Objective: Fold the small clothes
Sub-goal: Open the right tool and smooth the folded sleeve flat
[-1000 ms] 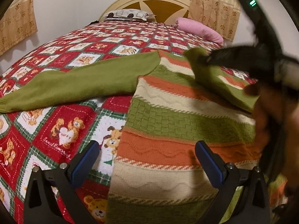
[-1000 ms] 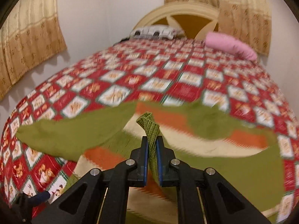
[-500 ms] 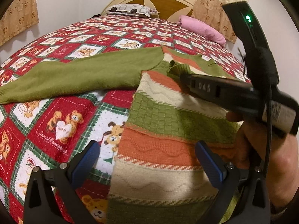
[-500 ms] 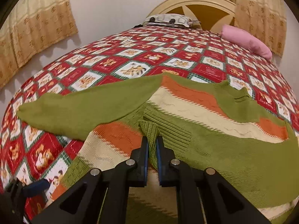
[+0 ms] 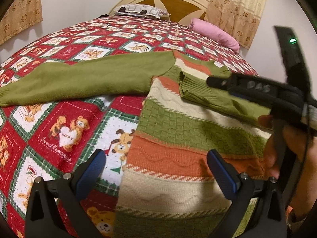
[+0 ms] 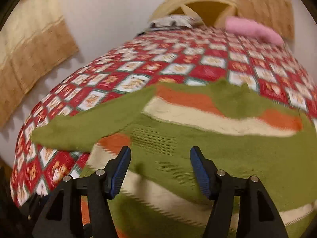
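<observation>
**One sleeve folded in, one still to go**

We have the striped knit sweater (image 5: 178, 154) lying flat on the patchwork bedspread (image 5: 65, 130), near the foot of the bed. Our right gripper (image 6: 160, 168) has just been opening: its jaws now stand wide, the blue pads clear of the cloth and nothing pinched between them, with the right sleeve (image 5: 206, 91) lying across the chest of the sweater, ribbed cuff toward the middle. So the first fold looks done. Our left gripper (image 5: 158, 174) also stands wide and empty, hovering over the hem edge where sweater meets bedspread.

What remains, as we judge it: the left sleeve (image 5: 83, 79) is stretched straight out over the bedspread and needs folding in, and then the body wants doubling over.

The sweater is a chunky knit in bands of olive green, orange and cream, with a basket-weave band and wavy cable lines; the sleeves are plain olive, finer in stitch. It looks soft and thick, likely to hold a fold without sliding. The bedspread is a printed quilt of red and white teddy-bear squares.
</observation>
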Tool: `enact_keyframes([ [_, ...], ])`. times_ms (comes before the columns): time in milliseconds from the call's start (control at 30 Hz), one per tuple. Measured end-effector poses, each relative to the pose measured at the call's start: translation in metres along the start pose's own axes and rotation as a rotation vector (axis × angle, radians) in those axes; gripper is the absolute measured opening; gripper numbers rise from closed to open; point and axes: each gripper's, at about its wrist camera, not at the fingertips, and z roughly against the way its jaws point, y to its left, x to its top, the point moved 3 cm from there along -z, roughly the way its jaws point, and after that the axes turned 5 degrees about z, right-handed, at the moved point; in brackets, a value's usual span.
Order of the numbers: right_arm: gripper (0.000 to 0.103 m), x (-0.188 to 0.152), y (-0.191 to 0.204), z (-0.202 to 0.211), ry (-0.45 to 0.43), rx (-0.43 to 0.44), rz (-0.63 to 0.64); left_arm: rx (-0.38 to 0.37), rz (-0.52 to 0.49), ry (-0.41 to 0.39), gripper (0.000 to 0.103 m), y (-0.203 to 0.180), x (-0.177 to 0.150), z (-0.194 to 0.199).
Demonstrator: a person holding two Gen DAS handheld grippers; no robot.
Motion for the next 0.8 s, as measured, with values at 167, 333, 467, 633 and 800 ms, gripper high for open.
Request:
enact_keyframes([
  [167,0.065,-0.014,0.03,-0.023,0.095,0.041,0.113,-0.011,0.018,-0.004,0.103,0.004,0.001,0.001],
  [333,0.064,-0.014,-0.002,0.02,0.024,0.009,0.075,-0.036,0.039,-0.01,0.103,0.008,0.001,0.003],
  [467,0.064,-0.026,-0.085,0.06,0.001,-0.215,-0.03,-0.038,0.041,-0.01,0.103,0.009,0.001,0.003],
  [633,0.064,-0.06,-0.186,0.066,0.106,-0.376,-0.264,-0.022,0.028,-0.007,0.103,0.008,0.001,0.001],
  [800,0.064,-0.06,-0.165,0.062,0.125,-0.354,-0.178,-0.053,0.055,-0.009,0.103,0.012,0.0,0.007],
])
